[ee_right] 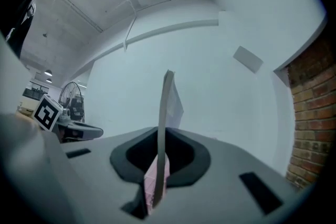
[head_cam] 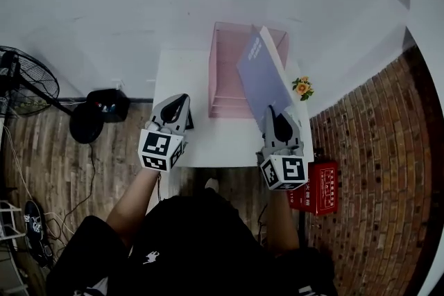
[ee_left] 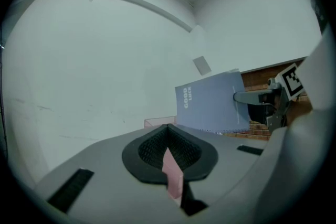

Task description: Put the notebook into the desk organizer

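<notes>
The right gripper pinches the notebook by its near edge and holds it tilted over the pink desk organizer on the tabletop. The left gripper is pressed together and empty. This looks like the carrying step; next, the notebook likely needs lining up with a slot.

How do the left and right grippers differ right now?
The left gripper has its jaws together on nothing; the right gripper is clamped on the notebook. The left one sits left of the pink organizer, the right one at its front right. Both point forward, roughly level.
</notes>
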Tool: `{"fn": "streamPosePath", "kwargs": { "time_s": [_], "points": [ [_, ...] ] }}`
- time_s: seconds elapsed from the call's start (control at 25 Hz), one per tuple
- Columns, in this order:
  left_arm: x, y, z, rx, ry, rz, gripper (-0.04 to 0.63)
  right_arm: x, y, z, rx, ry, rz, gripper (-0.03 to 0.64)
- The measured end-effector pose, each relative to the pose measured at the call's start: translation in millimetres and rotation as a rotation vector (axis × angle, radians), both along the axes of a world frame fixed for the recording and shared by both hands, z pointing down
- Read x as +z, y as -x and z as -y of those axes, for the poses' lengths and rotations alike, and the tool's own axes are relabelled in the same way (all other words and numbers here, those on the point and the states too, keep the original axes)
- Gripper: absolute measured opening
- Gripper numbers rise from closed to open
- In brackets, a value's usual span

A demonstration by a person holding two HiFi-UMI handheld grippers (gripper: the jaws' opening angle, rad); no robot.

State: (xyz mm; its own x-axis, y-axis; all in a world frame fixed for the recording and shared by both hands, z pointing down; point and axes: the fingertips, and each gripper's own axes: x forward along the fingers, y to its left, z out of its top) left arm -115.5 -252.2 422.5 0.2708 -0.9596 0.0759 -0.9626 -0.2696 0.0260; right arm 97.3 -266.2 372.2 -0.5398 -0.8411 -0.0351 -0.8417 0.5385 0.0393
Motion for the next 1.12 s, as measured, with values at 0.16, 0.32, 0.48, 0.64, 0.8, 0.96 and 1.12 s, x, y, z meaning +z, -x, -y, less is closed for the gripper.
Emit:
{"fn": "streamPosePath", "kwargs": {
  "time_s": [0.16,0.32,0.48,0.64,0.8,0.96,1.12],
  "points": [
    [0.3,-6.4,12.4,-0.038,0.010,0.003,0.002,1.5,1.7,26.6,-0.027,-0.013,0.009,0.031],
    [3.0,-11.8,23.0,-0.075,0.010,0.027,0.002,8.1,9.1,51.0,-0.054,-0.038,0.000,0.031],
    [8.9,-15.3,33.0,-0.085,0.013,0.049,0.002,14.8,20.0,70.5,-0.062,-0.045,0.010,0.031],
    [13.6,-12.2,43.4,-0.081,0.027,0.041,0.002,22.0,35.2,83.7,-0.053,-0.029,0.024,0.031],
    [13.9,-3.7,58.9,-0.047,0.024,0.048,0.002,24.5,53.5,95.8,-0.026,-0.025,0.028,0.031],
    [14.3,6.1,72.9,0.006,0.032,0.051,0.002,25.5,70.2,104.7,0.021,-0.013,0.042,0.031],
    [13.8,18.7,86.7,0.052,0.038,0.047,0.002,28.2,88.3,111.1,0.068,0.003,0.066,0.031]
  ]
}}
